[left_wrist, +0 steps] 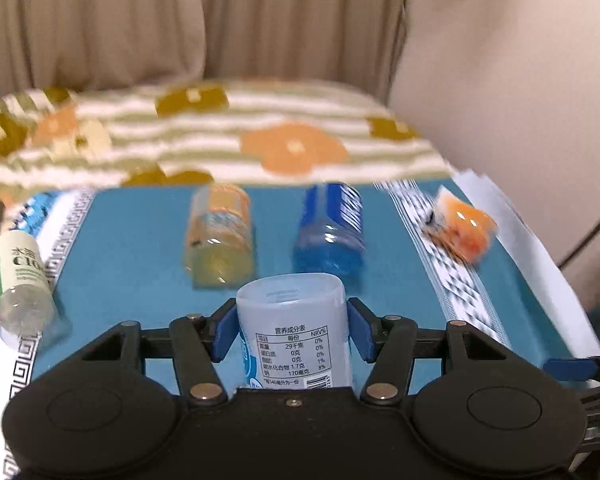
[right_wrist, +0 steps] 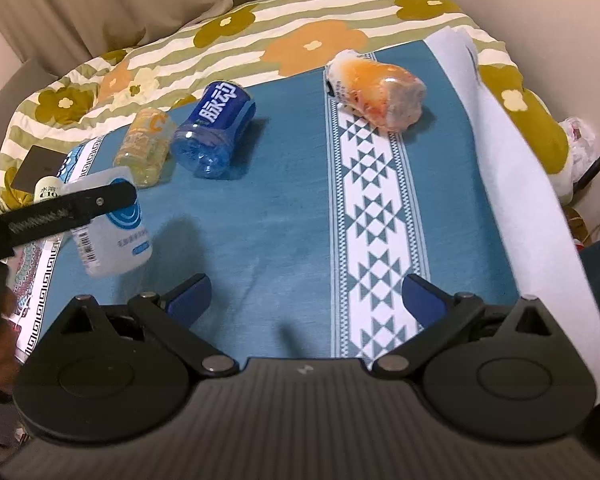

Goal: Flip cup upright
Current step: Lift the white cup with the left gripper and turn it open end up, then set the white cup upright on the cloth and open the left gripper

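Your left gripper point(left_wrist: 290, 330) clamps the pale cup point(left_wrist: 292, 332) at lower centre of the left wrist view, lifted off the blue cloth point(right_wrist: 260, 220) and tilted; it is not yet set upright, so the flip looks about midway. Your right gripper point(right_wrist: 306, 300) hangs spread and empty. Four more cups lie on their sides. A flowered blanket point(right_wrist: 300, 20) and beige curtain point(left_wrist: 100, 20) sit behind.

Near the right gripper point(right_wrist: 306, 296) the blue cloth point(right_wrist: 268, 220) lies bare. Farther off, the yellow cup point(right_wrist: 146, 146) and blue cup point(right_wrist: 214, 134) lie close together on the left, the orange cup point(right_wrist: 376, 94) far right.
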Available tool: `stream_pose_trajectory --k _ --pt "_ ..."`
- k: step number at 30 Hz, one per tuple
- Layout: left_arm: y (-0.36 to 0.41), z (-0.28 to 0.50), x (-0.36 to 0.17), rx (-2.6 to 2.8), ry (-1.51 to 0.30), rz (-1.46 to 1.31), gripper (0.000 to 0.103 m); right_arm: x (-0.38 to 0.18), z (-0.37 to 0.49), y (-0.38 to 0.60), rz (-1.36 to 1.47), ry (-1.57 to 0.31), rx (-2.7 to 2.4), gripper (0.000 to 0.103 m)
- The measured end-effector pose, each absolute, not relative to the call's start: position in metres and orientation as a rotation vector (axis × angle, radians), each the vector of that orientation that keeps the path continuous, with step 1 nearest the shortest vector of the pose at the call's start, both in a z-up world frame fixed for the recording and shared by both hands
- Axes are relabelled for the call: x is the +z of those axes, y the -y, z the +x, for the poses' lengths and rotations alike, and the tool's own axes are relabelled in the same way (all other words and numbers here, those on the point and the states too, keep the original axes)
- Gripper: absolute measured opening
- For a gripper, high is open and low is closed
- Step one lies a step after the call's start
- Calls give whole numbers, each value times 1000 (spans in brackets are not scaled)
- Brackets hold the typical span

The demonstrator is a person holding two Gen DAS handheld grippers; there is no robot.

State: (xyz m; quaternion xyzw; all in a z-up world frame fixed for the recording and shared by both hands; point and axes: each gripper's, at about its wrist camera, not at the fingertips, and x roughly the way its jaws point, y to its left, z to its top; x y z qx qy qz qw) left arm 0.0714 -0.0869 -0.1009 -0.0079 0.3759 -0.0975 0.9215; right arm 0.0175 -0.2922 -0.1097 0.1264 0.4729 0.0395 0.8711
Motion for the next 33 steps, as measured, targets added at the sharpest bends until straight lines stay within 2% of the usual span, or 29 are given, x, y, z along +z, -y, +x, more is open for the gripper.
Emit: stream_pose_trajectory --k 8,11,20,29,33 --pt "93 46 -127 -210 -504 50 64 -118 -1 272 184 -940 73 103" --pt "92 42 -139 -195 -461 82 65 -122 -7 265 154 -932 84 103" --pt "88 31 -150 -182 -495 47 66 -125 -21 251 103 -937 121 103" --pt "90 39 -143 -182 -702 64 67 -122 -22 250 54 -943 113 103" --pt "89 43 -143 -185 -739 59 68 -121 -22 253 53 -942 115 103"
